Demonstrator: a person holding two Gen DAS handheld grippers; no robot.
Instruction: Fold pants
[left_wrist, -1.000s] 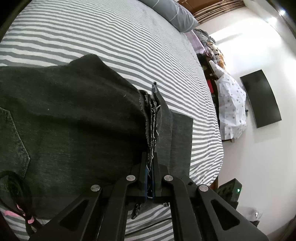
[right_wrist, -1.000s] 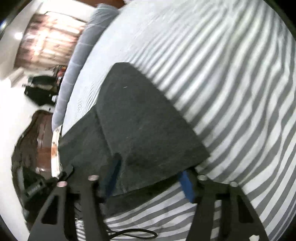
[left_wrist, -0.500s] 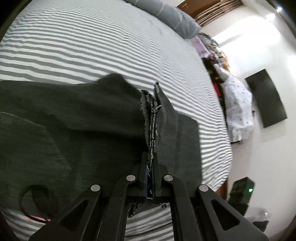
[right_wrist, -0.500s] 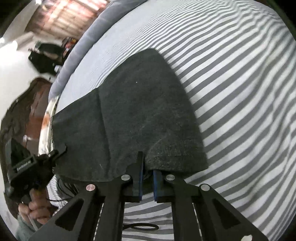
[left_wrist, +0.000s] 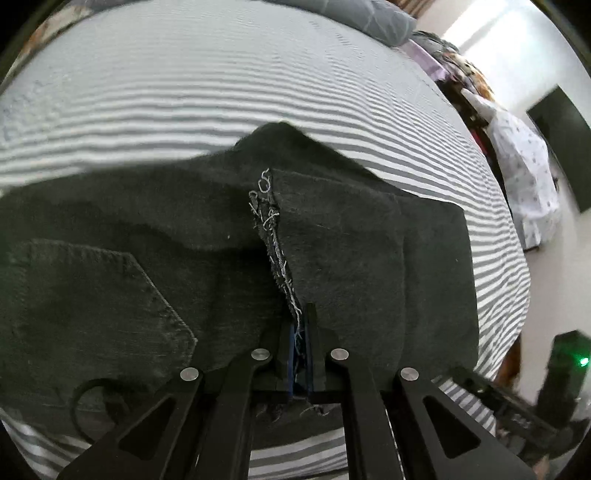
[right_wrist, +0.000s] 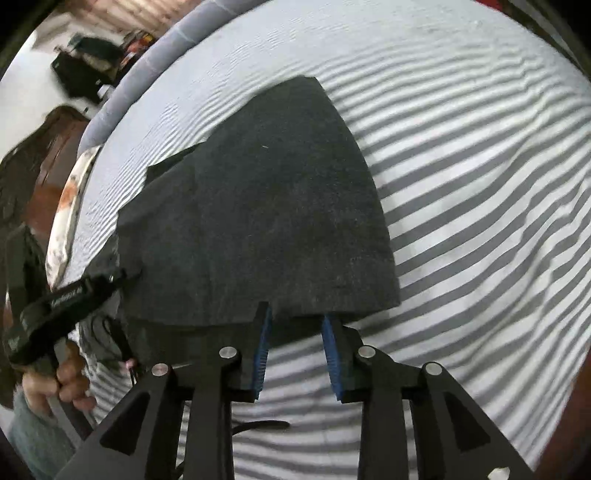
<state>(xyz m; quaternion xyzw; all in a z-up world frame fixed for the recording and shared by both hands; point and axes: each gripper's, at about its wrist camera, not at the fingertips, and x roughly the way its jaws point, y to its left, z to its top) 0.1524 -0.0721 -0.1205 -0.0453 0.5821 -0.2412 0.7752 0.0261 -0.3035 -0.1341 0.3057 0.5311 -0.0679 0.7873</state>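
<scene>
Dark grey denim pants (left_wrist: 147, 258) lie folded on a striped bed sheet (left_wrist: 221, 92). A back pocket (left_wrist: 92, 295) shows at the left. My left gripper (left_wrist: 300, 321) pinches the frayed hem (left_wrist: 273, 236) of a leg held over the pants. Its jaws are just starting to open, with the hem still between the pads. In the right wrist view the folded pants (right_wrist: 277, 203) lie flat ahead. My right gripper (right_wrist: 295, 325) sits at their near edge, jaws opening, with only striped sheet between the blue pads (right_wrist: 263, 350).
A grey pillow (left_wrist: 369, 14) lies at the far end of the bed. The bed's right edge faces a white dotted cloth (left_wrist: 524, 173) and a dark wall screen (left_wrist: 565, 147). A person's hand (right_wrist: 62, 384) holds the other gripper's handle at the left. A black cord (right_wrist: 258, 424) lies on the sheet.
My right gripper closed at the fold's near edge, then opened and drew back up, leaving the cloth flat. The left gripper tilted and moved the pinched hem a little over the pants.
</scene>
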